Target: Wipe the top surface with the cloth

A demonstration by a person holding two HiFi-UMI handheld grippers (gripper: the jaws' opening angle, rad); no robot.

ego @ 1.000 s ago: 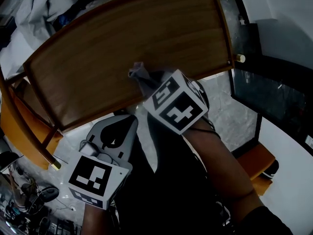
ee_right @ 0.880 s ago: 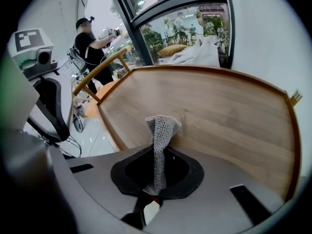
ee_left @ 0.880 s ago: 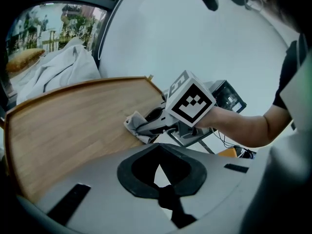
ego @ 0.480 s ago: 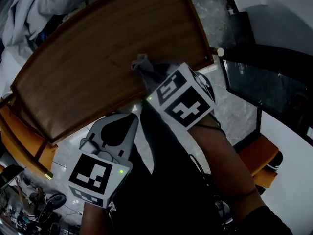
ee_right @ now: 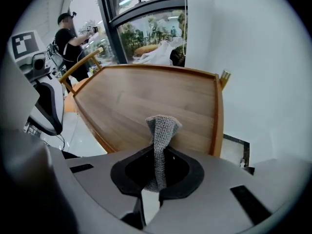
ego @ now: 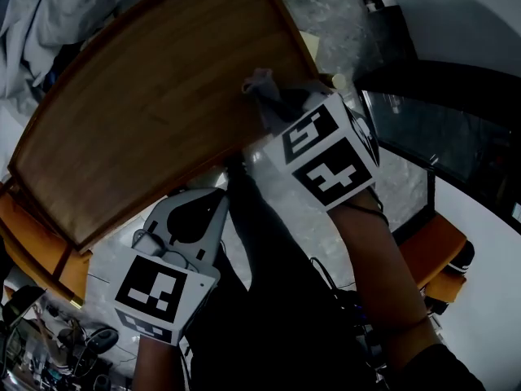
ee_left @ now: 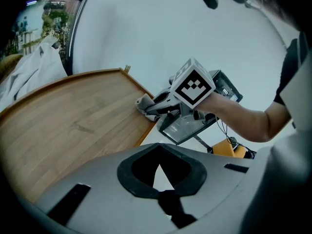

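Two grippers: right gripper (ee_right: 155, 182) pinches the cloth (ee_right: 161, 129) at the table's (ego: 138, 104) right edge; left gripper (ee_left: 163, 191), closed empty, hovers beside the table.

1. A plain white wall (ee_right: 253, 57) fills the right gripper view from 1 to 4 o'clock.
2. At 12 o'clock there, a dark-framed window (ee_right: 146, 30) shows daylight and greenery.
3. In the head view, pale marbled floor (ego: 326, 6) lies at 1 o'clock, and an orange seat (ego: 438, 244) at 4 o'clock.
4. A crumpled white sheet (ego: 37, 15) lies at 10 o'clock, beyond the wooden table top (ego: 146, 96).
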